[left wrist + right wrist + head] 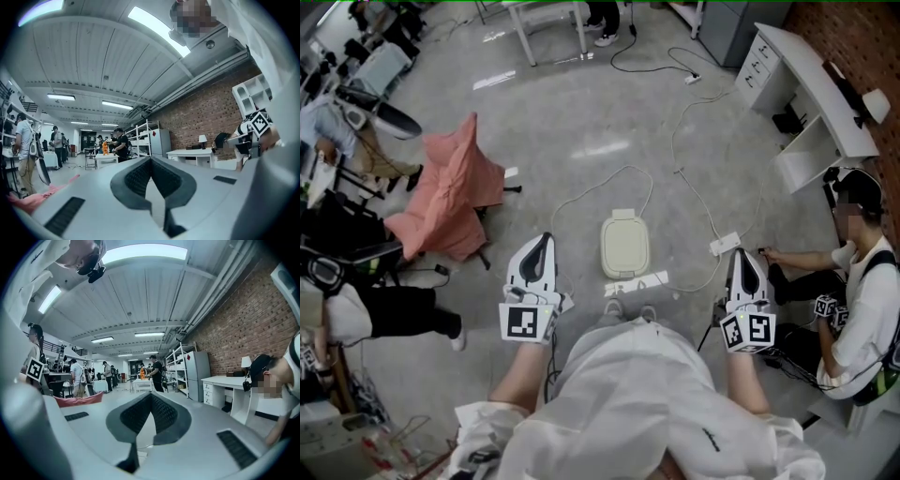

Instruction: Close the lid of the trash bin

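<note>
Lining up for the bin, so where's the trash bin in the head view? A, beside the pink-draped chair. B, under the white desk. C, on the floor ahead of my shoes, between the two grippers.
C: the cream trash bin sits on the floor just beyond the shoes, between the left gripper and the right gripper.

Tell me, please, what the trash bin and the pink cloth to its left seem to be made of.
The trash bin is probably moulded plastic: cream, smooth, with rounded corners. The pink cloth is likely soft matte fabric, as it hangs in folds.
</note>
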Motion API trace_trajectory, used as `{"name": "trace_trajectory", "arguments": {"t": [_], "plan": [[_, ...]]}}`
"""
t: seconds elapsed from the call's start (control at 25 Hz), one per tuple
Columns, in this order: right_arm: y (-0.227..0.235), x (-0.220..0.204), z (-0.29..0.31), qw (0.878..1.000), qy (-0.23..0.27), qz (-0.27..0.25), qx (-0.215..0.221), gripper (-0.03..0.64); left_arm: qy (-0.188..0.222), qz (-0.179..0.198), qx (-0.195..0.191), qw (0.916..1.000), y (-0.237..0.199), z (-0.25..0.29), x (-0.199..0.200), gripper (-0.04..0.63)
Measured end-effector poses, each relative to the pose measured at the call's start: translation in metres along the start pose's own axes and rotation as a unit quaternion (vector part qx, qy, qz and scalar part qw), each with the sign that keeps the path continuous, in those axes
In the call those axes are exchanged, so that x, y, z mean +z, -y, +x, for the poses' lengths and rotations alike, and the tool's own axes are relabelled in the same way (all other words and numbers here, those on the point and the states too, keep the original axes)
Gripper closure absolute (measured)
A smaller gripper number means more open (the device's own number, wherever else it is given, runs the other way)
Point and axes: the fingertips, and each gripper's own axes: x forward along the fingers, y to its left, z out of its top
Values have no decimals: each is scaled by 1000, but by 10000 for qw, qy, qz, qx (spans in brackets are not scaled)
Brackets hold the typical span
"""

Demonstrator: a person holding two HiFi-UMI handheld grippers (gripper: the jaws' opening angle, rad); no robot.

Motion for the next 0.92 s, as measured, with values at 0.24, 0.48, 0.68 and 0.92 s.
{"name": "trace_trajectory", "arguments": {"t": [0.24,0.48,0.68,0.92], "plan": [[-2,-2,2,10000,-29,-5,-22,600,17,-7,-62,10000,1,3,0,571],[-9,-2,9,10000,-31,-23,38,600,8,-71,-61,10000,-3,6,-5,571],[-10,-2,13,10000,-56,-10,0,600,-48,-105,-143,9998,0,9,-10,571],[-16,-3,21,9999,-84,-69,50,600,-83,-125,-185,9997,-5,16,-11,571]]}}
